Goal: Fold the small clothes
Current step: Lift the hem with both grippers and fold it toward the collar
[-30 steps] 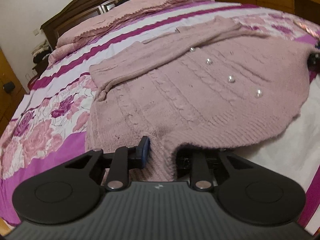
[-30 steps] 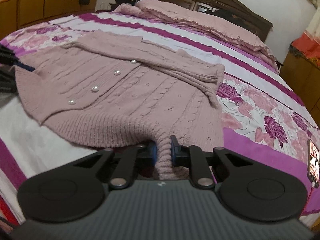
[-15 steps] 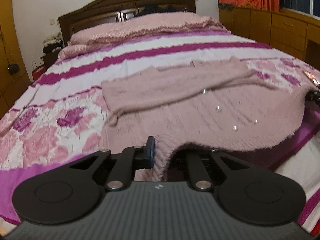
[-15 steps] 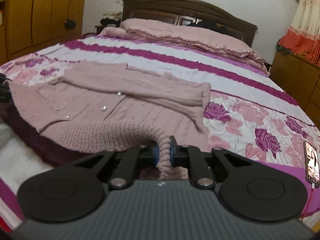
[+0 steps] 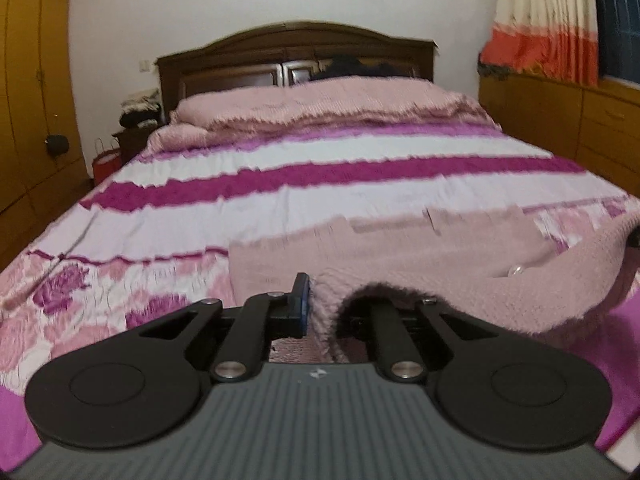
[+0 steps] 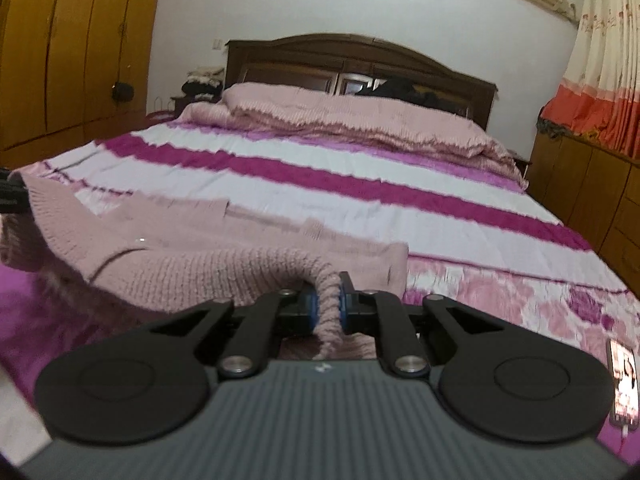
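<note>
Left gripper [image 5: 322, 310]: clamped on the cardigan hem; only the left finger [image 5: 300, 300] seen, the right one buried under knit.
Right gripper [image 6: 329, 307]: pinched tight on a bunched fold of the hem, blue pads pressing it from both sides.
Cardigan [image 5: 420, 252]: pink knit, near edge lifted off the bed between the two grippers and sagging in an arc; far part lay flat just ahead, blurred. In the right view [image 6: 192, 256], stretched leftward from the gripper to the frame edge.
Button [image 5: 516, 269]: one pearly stud, ahead and right of the left gripper, beside the raised hem.
Bedspread [image 5: 320, 176]: white and magenta stripes ahead, pink roses close by on the left.
Quilt [image 5: 332, 104]: pink, piled far ahead against the headboard [image 5: 296, 46].
Phone [image 6: 622, 384]: lit screen, on the bed right of the right gripper.
Curtain [image 5: 544, 20]: cream and orange, far ahead on the right.
Wardrobe [image 6: 76, 44]: wooden, far left.
</note>
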Demonstrator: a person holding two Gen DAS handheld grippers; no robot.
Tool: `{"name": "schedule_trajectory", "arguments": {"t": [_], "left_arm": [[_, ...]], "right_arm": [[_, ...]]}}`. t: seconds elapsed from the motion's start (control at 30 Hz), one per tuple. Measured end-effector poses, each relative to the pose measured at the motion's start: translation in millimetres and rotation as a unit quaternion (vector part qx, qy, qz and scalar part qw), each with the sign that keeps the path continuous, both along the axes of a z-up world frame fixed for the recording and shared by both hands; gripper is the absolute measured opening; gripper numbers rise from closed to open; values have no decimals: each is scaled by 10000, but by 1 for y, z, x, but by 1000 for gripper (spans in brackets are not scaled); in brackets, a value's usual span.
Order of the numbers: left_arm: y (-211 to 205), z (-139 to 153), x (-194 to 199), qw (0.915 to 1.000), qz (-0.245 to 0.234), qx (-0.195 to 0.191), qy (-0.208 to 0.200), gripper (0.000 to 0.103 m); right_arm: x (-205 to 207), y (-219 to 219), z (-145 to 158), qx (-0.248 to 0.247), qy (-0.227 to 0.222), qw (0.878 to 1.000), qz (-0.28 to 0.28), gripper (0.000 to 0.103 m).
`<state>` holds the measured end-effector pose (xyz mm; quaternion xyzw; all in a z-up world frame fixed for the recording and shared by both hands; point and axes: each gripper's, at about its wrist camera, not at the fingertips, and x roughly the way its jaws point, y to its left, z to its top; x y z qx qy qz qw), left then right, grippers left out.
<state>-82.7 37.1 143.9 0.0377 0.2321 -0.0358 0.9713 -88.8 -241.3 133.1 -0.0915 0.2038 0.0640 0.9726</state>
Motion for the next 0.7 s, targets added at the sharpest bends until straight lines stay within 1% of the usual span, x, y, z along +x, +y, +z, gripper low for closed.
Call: {"name": "schedule_trajectory", "arguments": {"t": [0.2,0.3,0.43,0.57,0.7], "left_arm": [[-3,10,37,9998,134,-55,-147,10],[-5,12,57,9996,208,-61,-159,10],[-6,14,86,9995,261,-55,-192,10],[-7,10,115,9995,276,-41,-163,10],[-8,-2,143,9995,302,1,-91,10]], "right_arm": [[42,3,8,130,-184,9994,-243,12],[65,3,6,267,-139,9988,-375,12],[87,6,3,263,-190,9981,-530,12],[109,7,-2,301,-183,9970,-687,12],[134,7,-12,308,-86,9961,-823,12]]}}
